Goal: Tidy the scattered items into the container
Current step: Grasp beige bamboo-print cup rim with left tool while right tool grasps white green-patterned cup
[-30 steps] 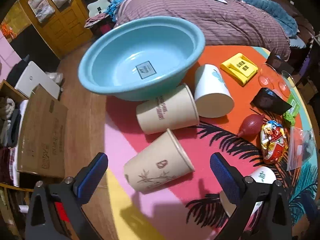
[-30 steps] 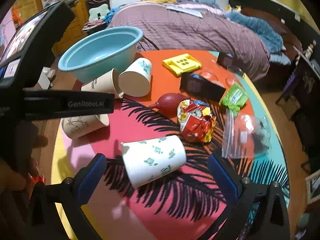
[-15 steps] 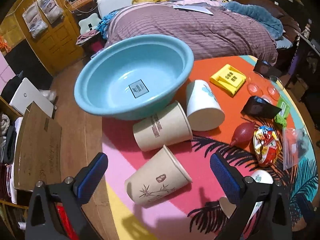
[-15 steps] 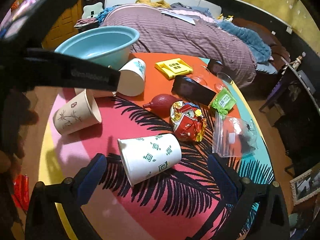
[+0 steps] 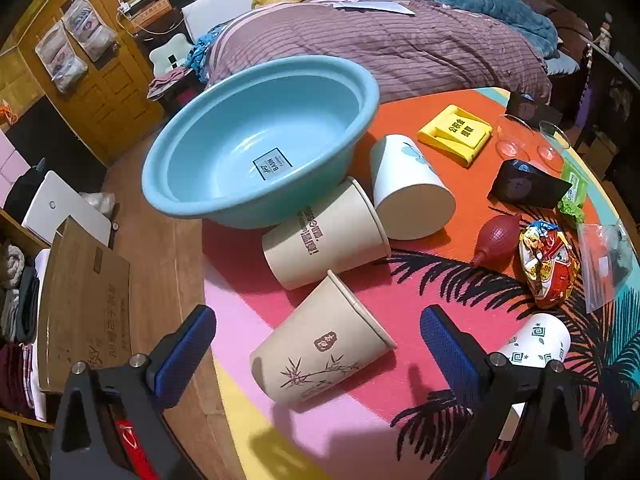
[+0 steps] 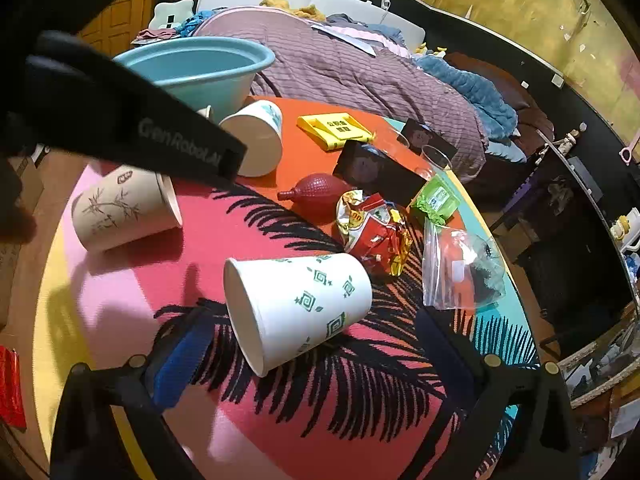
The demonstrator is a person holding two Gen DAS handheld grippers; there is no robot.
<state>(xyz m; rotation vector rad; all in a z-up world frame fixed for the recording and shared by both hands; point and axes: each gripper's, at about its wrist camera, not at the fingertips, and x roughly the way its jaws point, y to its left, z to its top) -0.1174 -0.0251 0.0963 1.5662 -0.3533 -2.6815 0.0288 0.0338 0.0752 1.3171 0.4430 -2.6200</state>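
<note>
A light blue basin (image 5: 256,148) (image 6: 196,70) sits empty at the far left of the round table. Paper cups lie on their sides: a tan bamboo-print cup (image 5: 320,344) (image 6: 120,208), a tan lettered cup (image 5: 324,236), a white cup (image 5: 408,192) (image 6: 256,140) and a white green-patterned cup (image 6: 296,304) (image 5: 536,340). My left gripper (image 5: 316,340) is open above the bamboo cup. My right gripper (image 6: 308,336) is open over the green-patterned cup. Neither holds anything.
Further right lie a red rubber bulb (image 6: 316,196), a crumpled snack bag (image 6: 376,232), a clear zip bag (image 6: 460,276), a green packet (image 6: 436,198), a black box (image 6: 376,172), a yellow holder (image 5: 456,134) and glasses (image 5: 512,144). A bed (image 5: 380,44) stands behind; a cardboard box (image 5: 84,304) is left.
Both grippers rose and drew back a little, so the cups look smaller and more of the room shows. The left gripper's body now crosses the right view higher up. Nothing on the table moved.
</note>
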